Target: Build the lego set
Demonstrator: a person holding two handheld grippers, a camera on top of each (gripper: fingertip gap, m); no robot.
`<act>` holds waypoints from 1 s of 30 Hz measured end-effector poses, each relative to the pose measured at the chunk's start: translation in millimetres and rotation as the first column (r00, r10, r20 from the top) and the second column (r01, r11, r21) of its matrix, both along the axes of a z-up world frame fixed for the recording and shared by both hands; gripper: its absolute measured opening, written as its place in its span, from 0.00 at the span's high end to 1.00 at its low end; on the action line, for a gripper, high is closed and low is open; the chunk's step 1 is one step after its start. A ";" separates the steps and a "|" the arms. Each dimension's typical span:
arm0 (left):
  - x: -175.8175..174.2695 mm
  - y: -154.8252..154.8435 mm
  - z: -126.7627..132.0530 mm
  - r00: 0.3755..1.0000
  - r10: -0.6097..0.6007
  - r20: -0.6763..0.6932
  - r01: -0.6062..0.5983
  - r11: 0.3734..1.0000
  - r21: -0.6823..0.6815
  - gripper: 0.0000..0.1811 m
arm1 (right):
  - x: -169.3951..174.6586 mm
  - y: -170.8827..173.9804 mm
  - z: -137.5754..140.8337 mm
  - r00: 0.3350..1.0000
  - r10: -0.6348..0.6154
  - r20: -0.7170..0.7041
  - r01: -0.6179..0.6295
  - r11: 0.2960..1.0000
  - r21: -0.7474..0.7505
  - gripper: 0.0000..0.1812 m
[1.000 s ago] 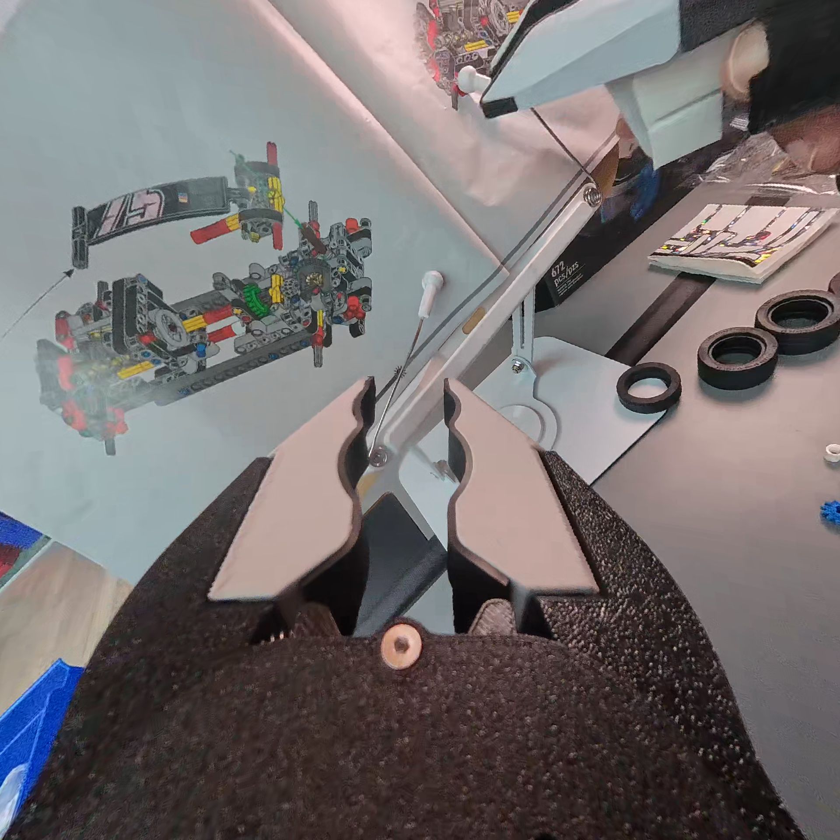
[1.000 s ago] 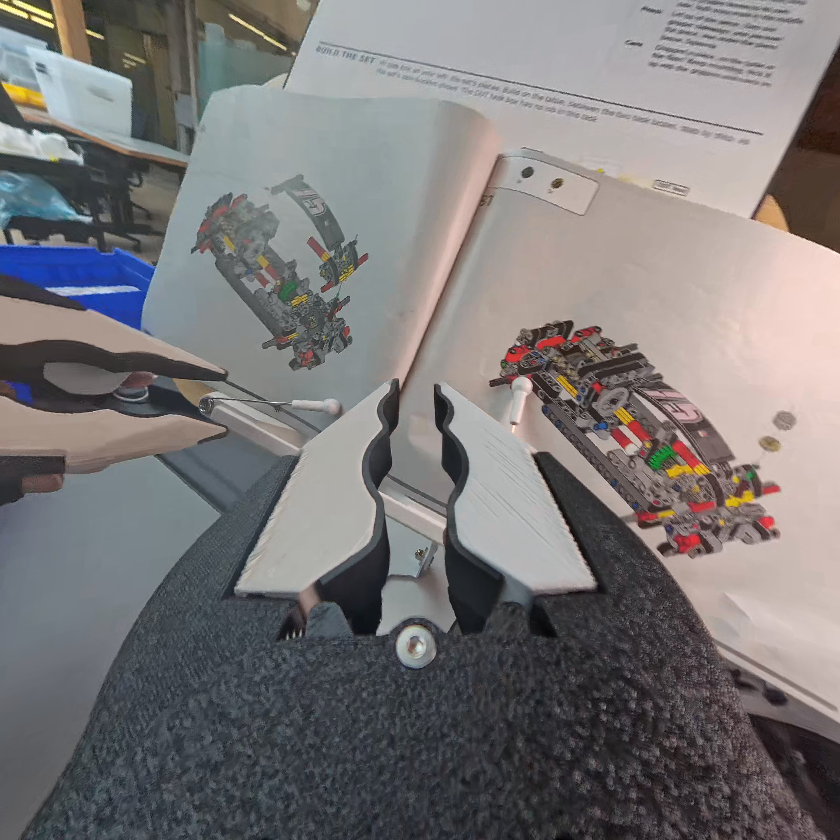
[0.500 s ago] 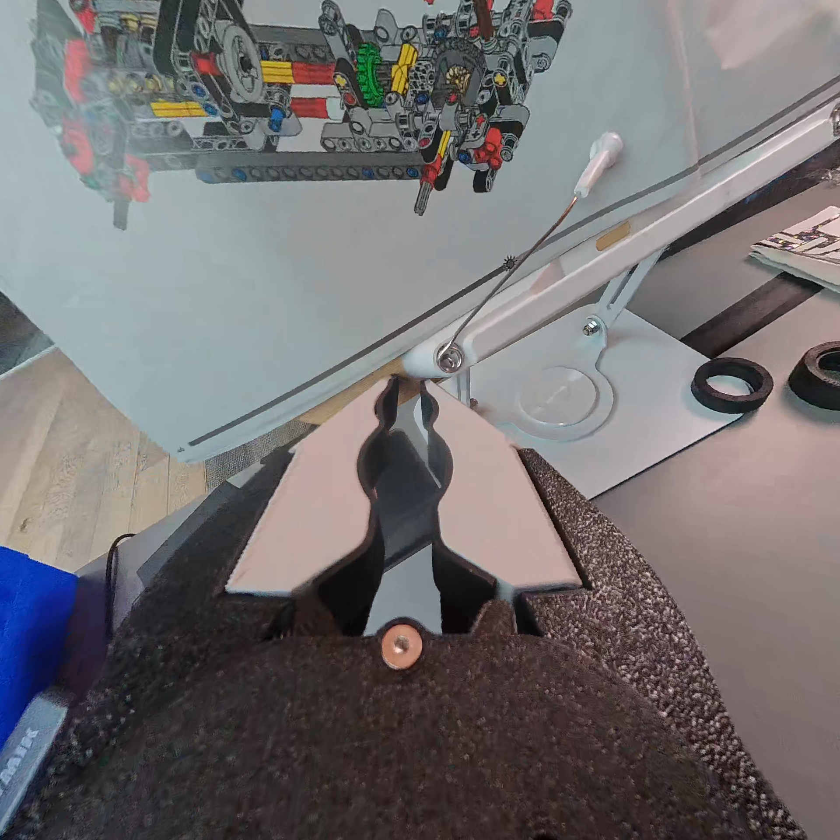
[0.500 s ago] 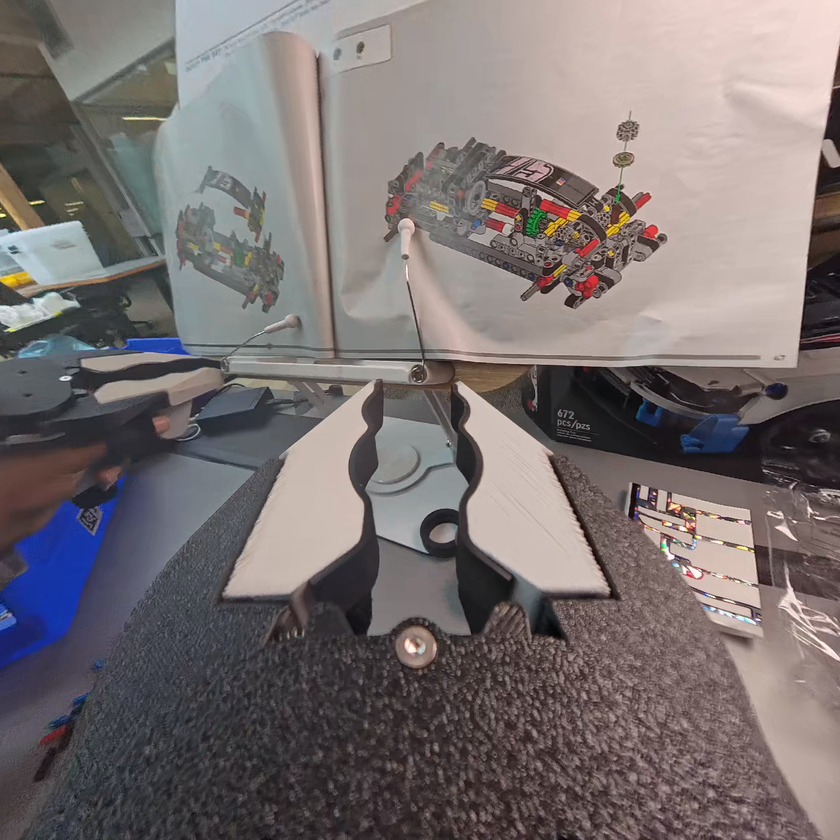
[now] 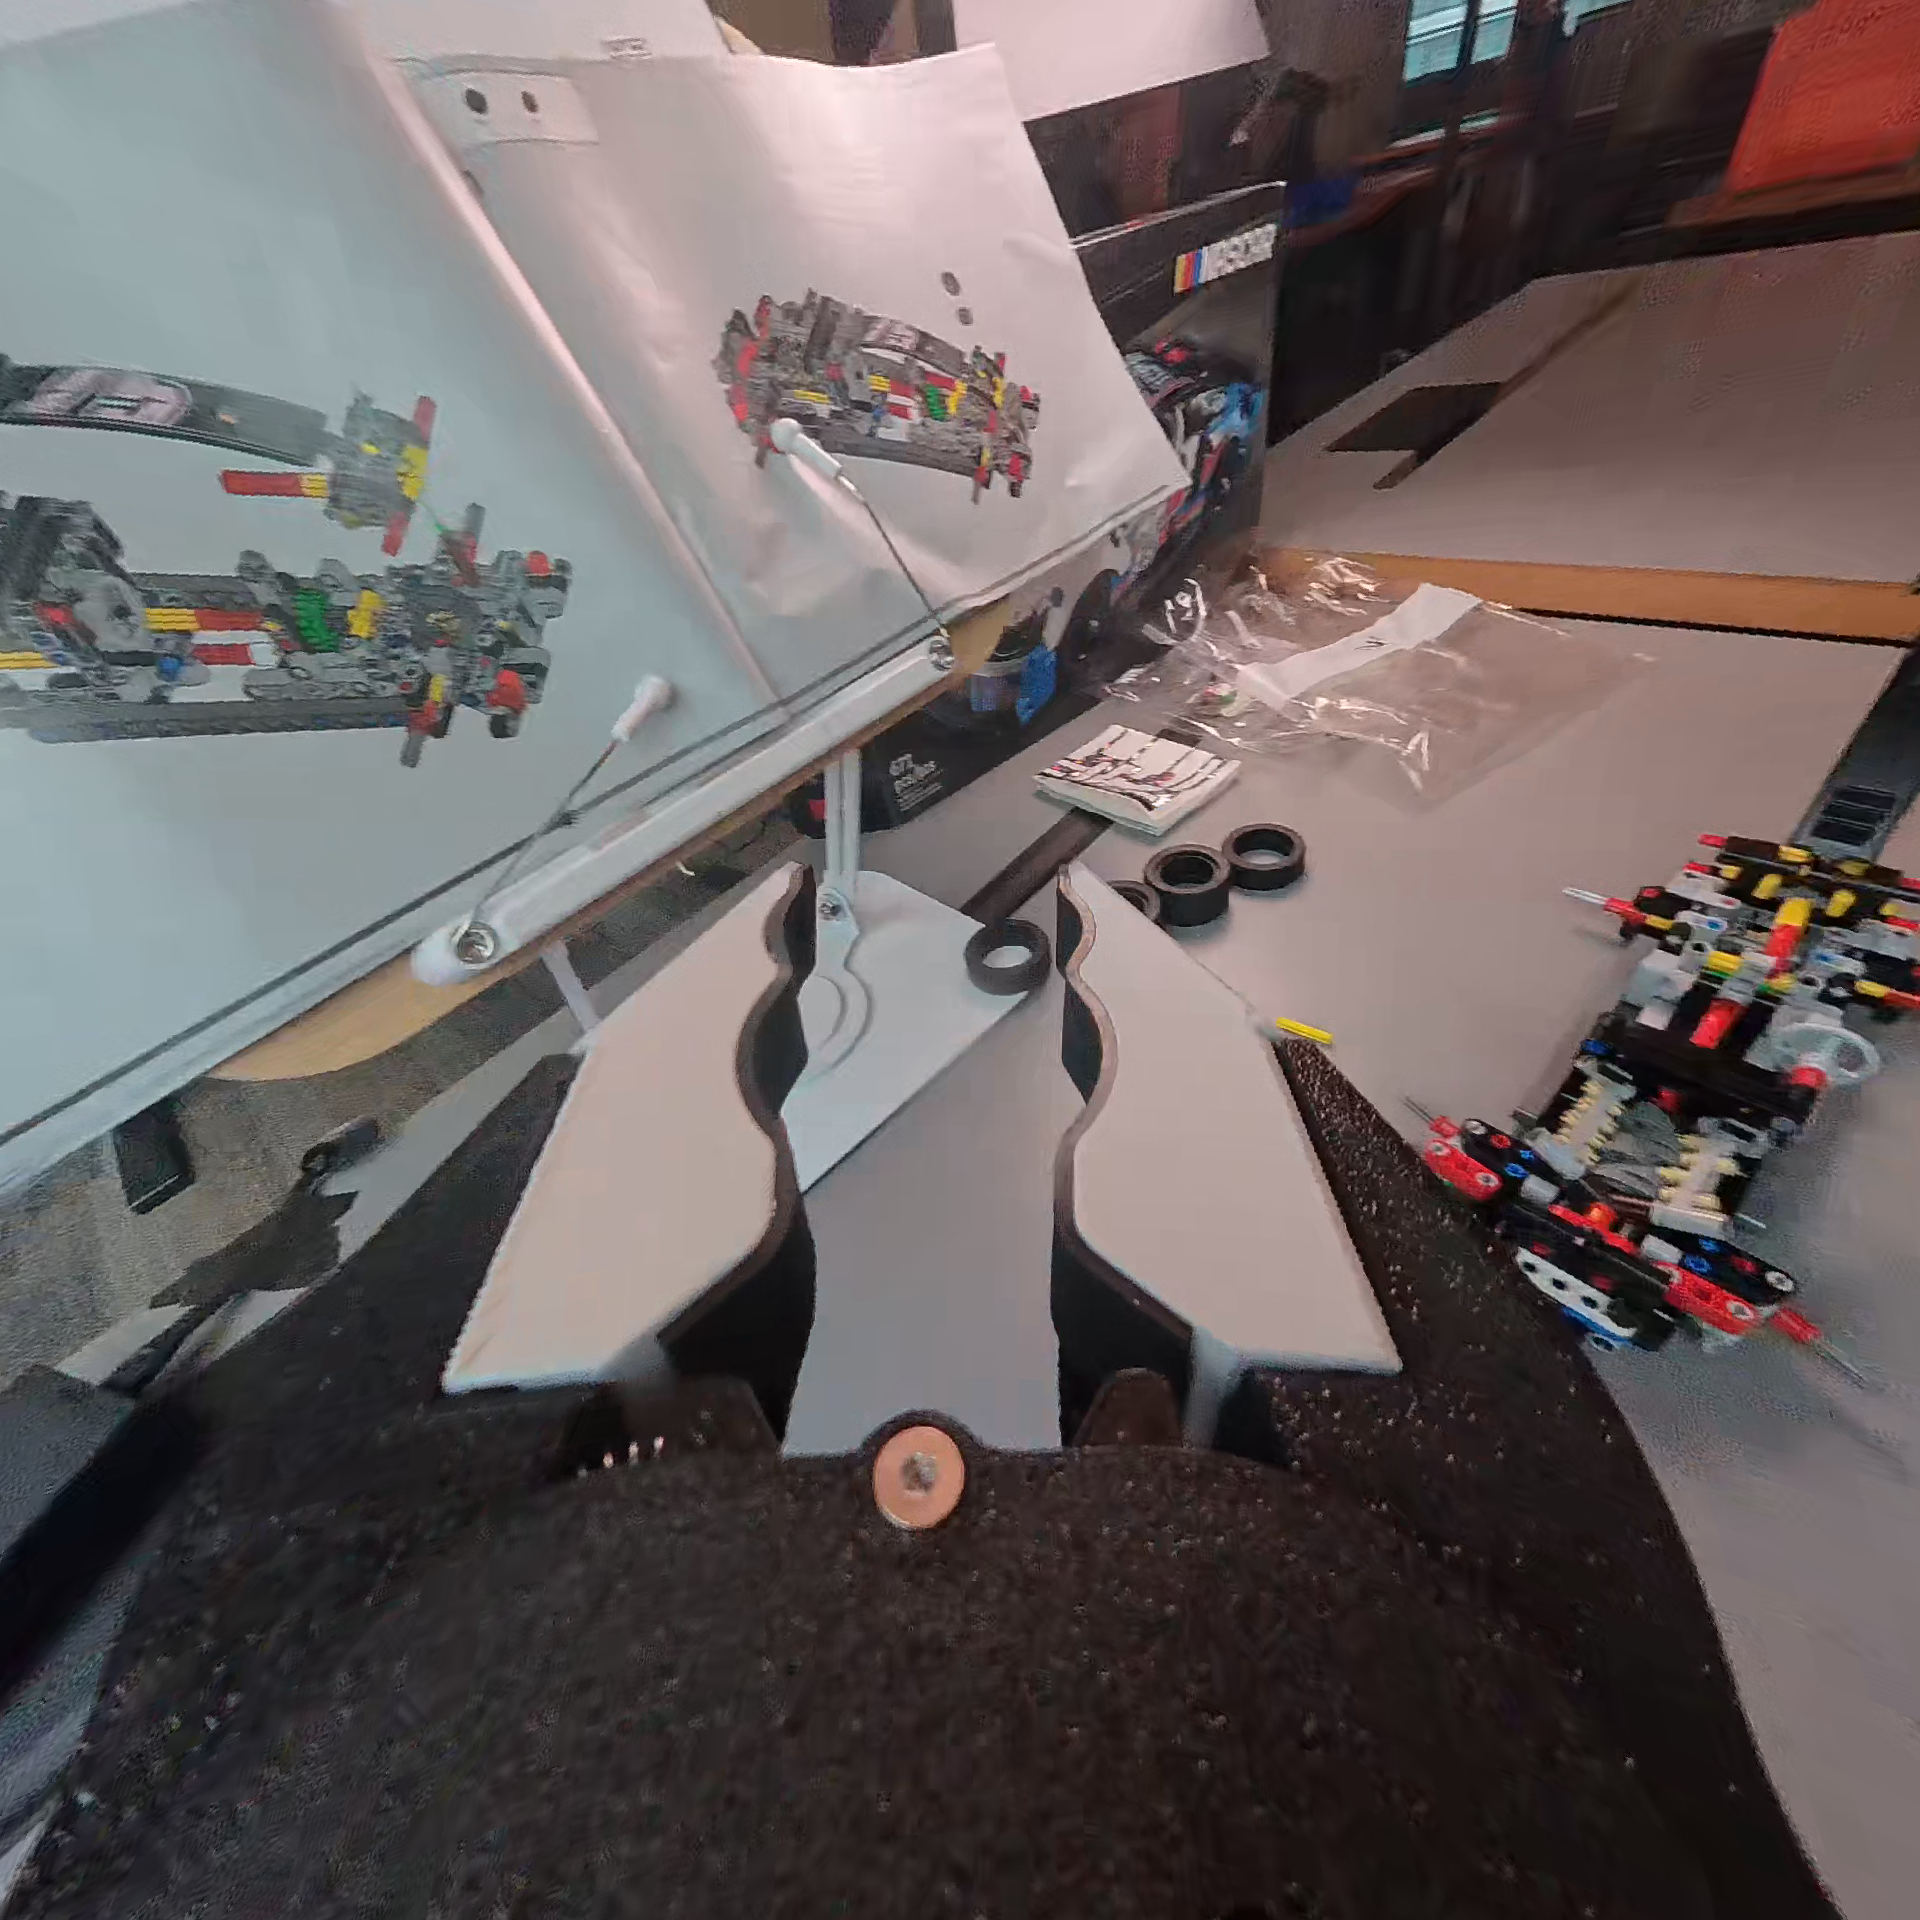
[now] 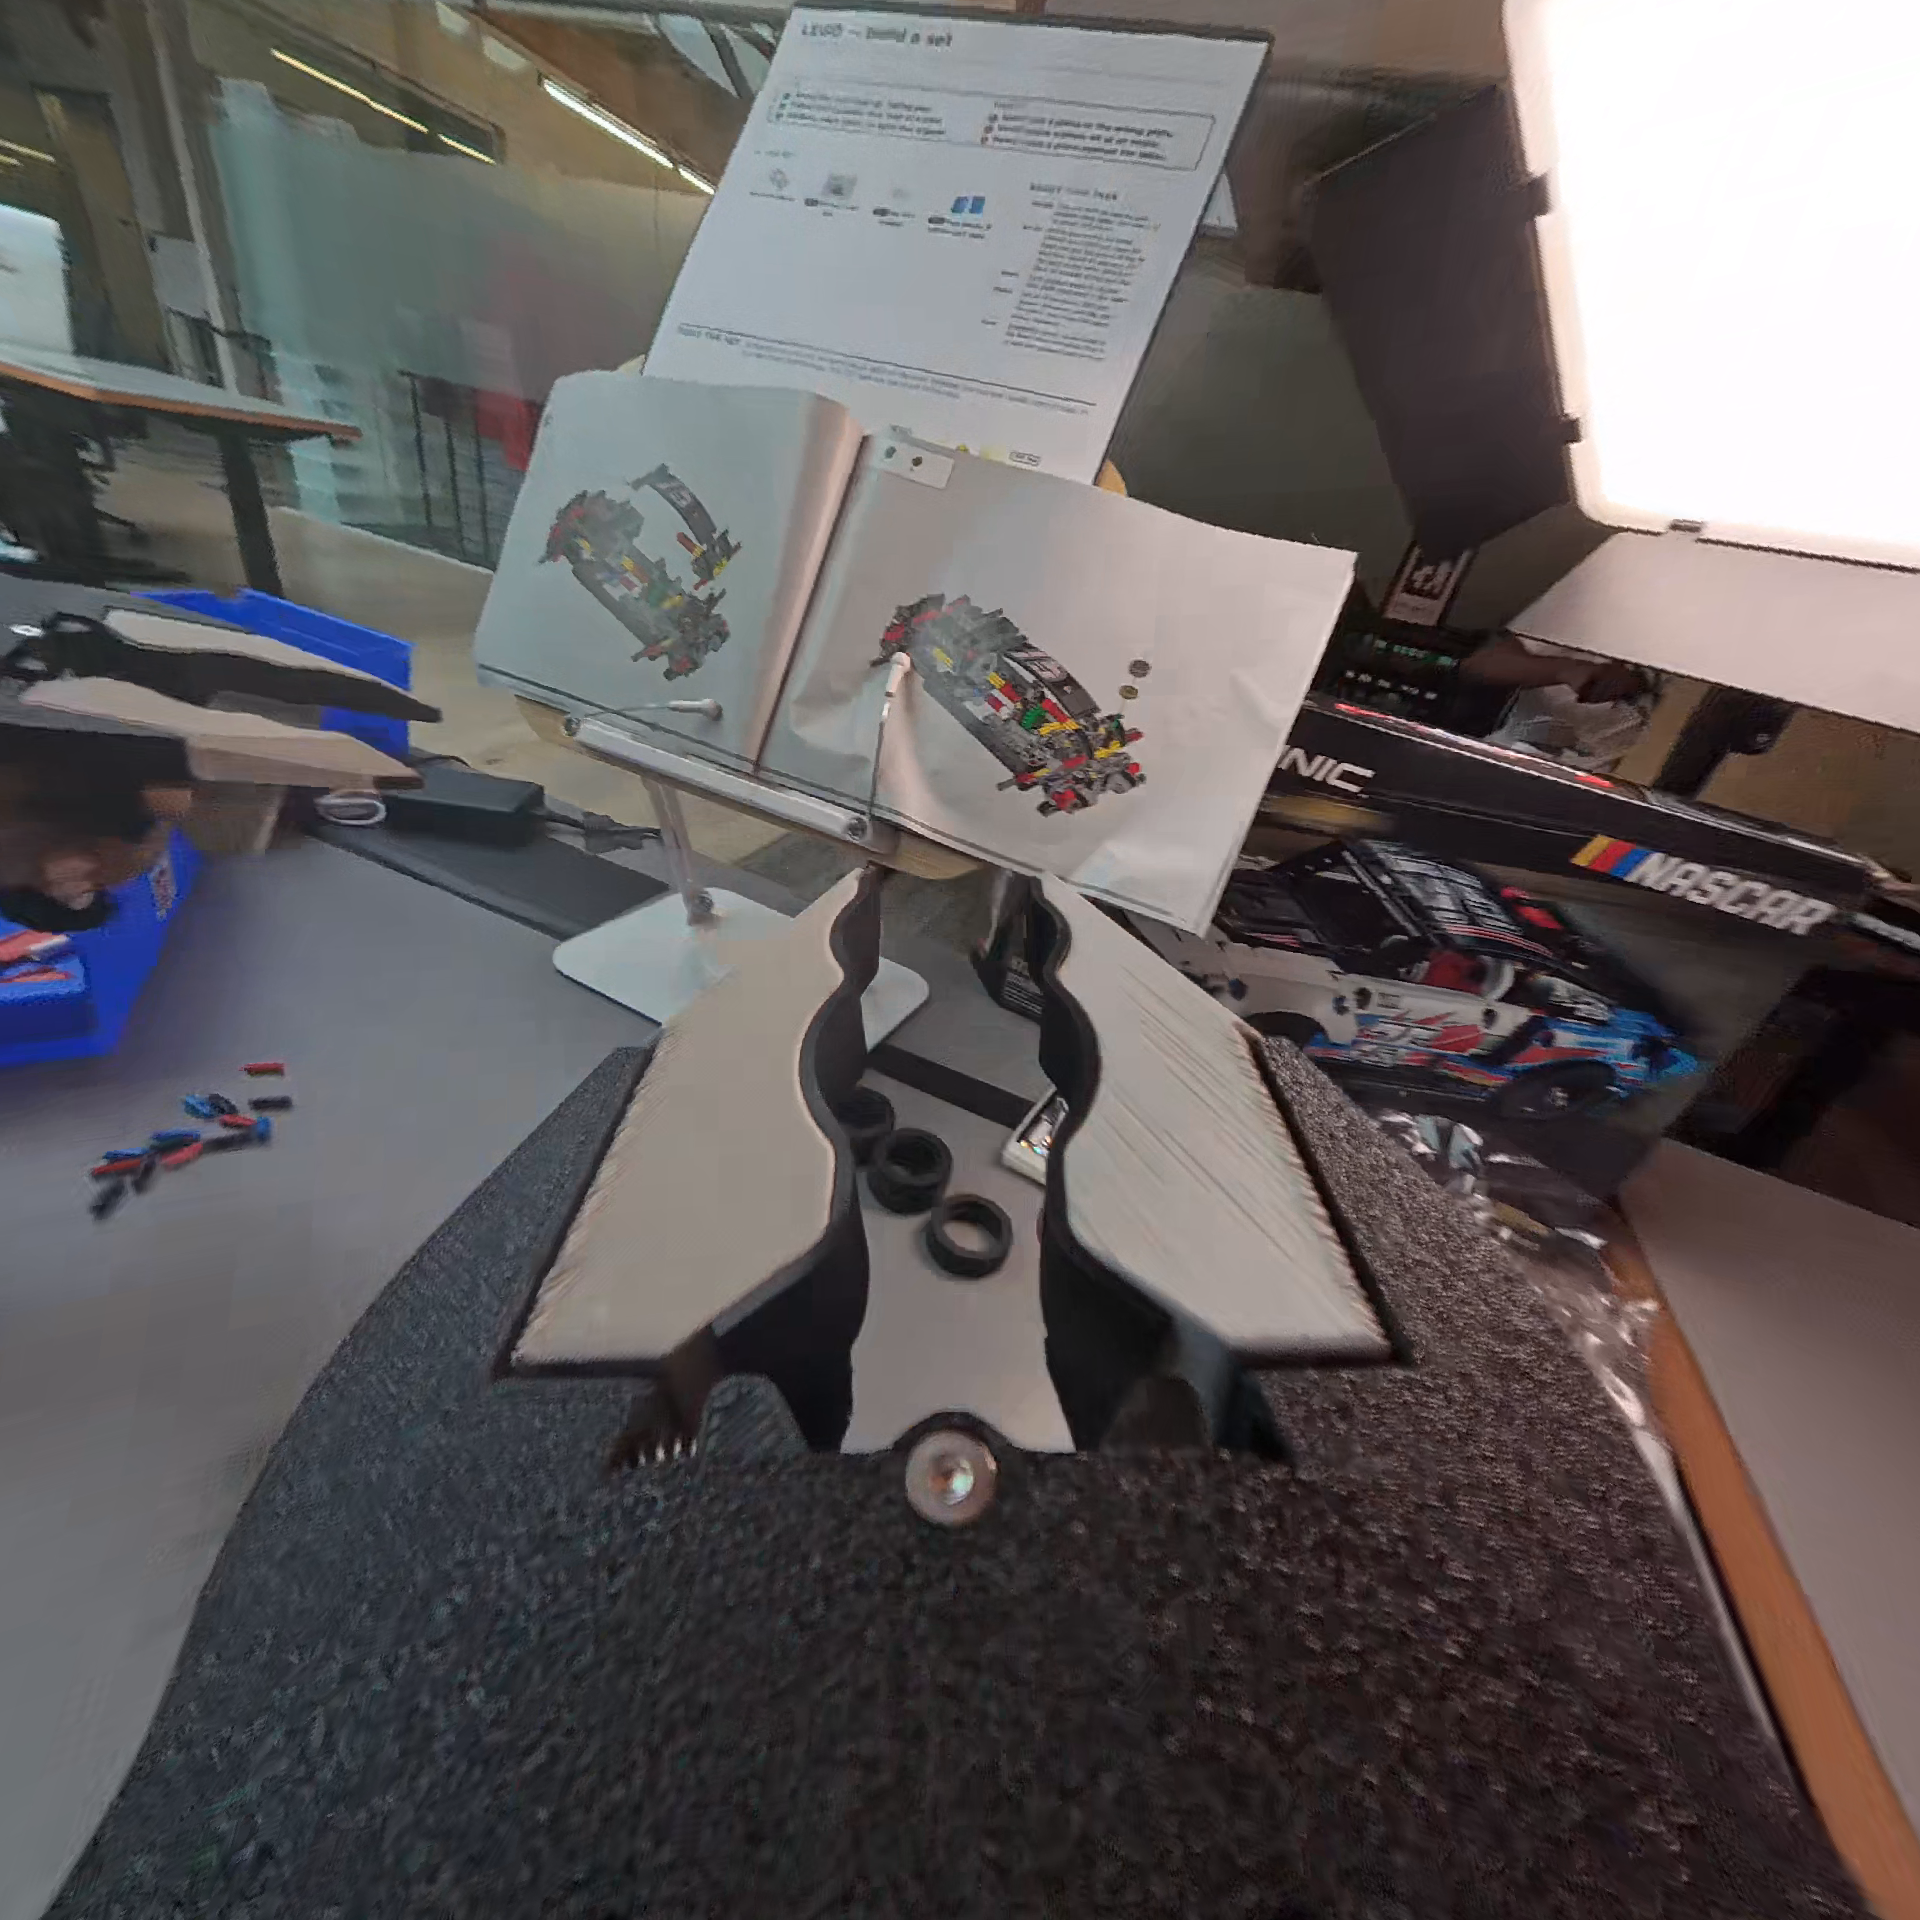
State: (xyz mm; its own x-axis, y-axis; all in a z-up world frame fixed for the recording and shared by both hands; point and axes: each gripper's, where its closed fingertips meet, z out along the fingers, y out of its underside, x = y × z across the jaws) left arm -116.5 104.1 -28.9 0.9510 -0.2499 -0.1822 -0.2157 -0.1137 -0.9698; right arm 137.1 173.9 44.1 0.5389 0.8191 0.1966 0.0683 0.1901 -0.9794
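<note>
Here, both grippers empty: left gripper (image 5: pixel 932 914) with jaws spread wide above the grey table (image 5: pixel 1455 894), right gripper (image 6: pixel 948 914) likewise parted, nothing between the fingers. Partly built lego car chassis (image 5: pixel 1704 1101) lying on the table well to the right of the left gripper, black tyres (image 5: pixel 1210 883) loose near the foot of the book stand (image 5: pixel 894 997), instruction booklet (image 6: pixel 914 644) propped open on it under two wire clips. Off to the left, blue bin (image 6: pixel 62 977) with a few red pieces inside, small red, blue and black pins (image 6: pixel 187 1127) scattered on the table beside it, set box (image 6: pixel 1538 935) standing behind, empty clear bag (image 5: pixel 1392 675) lying flat
</note>
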 end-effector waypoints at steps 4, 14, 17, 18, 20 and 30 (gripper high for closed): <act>72.4 -38.3 -55.1 0.975 -0.218 0.053 0.223 0.963 -0.151 0.69 | 81.4 7.2 -31.3 0.991 -0.126 0.054 0.130 0.988 -0.081 0.79; 145.2 -61.4 -143.7 0.917 -0.397 0.043 0.382 0.841 -0.383 0.62 | 49.5 -41.2 -167.5 0.950 0.007 0.313 0.044 0.987 -0.156 0.77; 150.5 -64.8 -149.8 0.915 -0.402 0.011 0.374 0.841 -0.391 0.63 | 31.3 -54.1 -168.3 0.944 0.046 0.327 -0.015 0.995 -0.097 0.84; 151.2 -65.8 -152.9 0.916 -0.402 0.011 0.373 0.838 -0.398 0.63 | 29.0 -56.6 -172.4 0.938 0.061 0.340 -0.029 0.995 -0.098 0.87; 150.6 -66.4 -160.0 0.917 -0.398 -0.004 0.360 0.835 -0.417 0.63 | 28.1 -61.4 -178.7 0.928 0.093 0.361 -0.063 0.994 -0.093 0.91; 169.1 -45.4 -165.6 0.889 -0.455 -0.051 0.376 0.789 -0.487 0.47 | 71.6 -20.3 -195.0 0.972 0.081 0.222 0.033 0.884 -0.466 0.68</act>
State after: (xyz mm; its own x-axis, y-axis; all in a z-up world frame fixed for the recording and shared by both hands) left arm 52.6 58.7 -194.5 0.7039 -0.7051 -0.0857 -0.4882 -0.3926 -0.7794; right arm 208.7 153.7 -151.0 0.5045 0.8583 -0.0936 0.3017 -0.2769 -0.9123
